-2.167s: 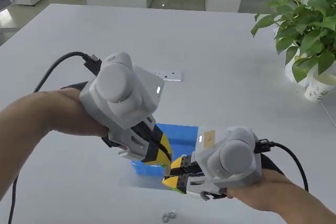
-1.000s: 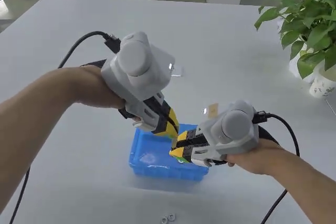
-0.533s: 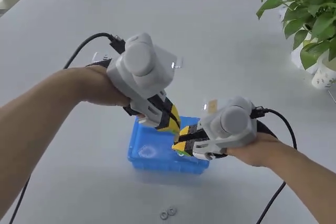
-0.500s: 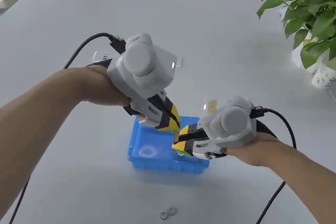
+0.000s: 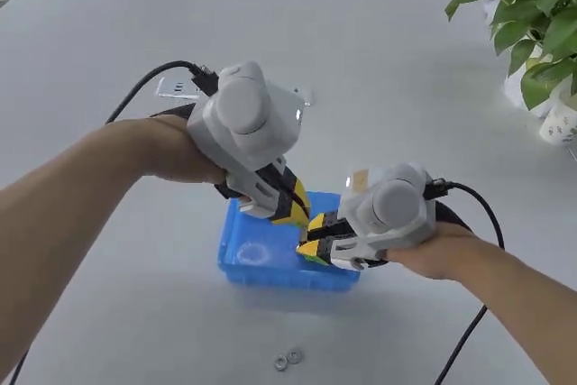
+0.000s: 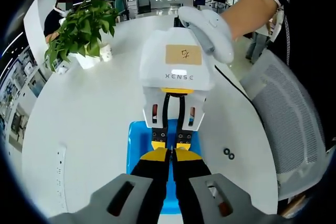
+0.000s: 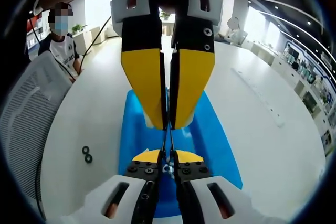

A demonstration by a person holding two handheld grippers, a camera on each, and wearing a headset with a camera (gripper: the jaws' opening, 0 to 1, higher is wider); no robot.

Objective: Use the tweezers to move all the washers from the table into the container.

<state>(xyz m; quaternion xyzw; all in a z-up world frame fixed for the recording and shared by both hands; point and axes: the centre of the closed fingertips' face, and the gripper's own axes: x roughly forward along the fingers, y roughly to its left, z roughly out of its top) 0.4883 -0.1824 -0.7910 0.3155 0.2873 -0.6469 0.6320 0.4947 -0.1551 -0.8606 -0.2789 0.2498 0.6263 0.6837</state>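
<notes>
White table (image 5: 433,87), blue container (image 5: 245,263) under left tool (image 5: 303,215) and right tool (image 5: 309,248), both clenched on tweezers (image 7: 167,139), washers (image 5: 288,359) apart.

Our left hand-held gripper (image 5: 294,209), white-bodied with black-and-yellow jaws, angles down and to the right, jaws pressed together. Our right hand-held gripper (image 5: 312,246), built alike, points left and meets it tip to tip, jaws likewise closed. Both our forearms are bare.

The blue rectangular plastic container (image 5: 270,275) is seen as smooth and faintly glossy. The white tabletop (image 5: 406,69) is finished matt. Bright metal is shown by the two small round washers (image 5: 295,355) and the thin tweezers (image 7: 167,148). The left gripper (image 6: 171,156) and right gripper (image 7: 168,157) are cased in matt grey plastic.
</notes>
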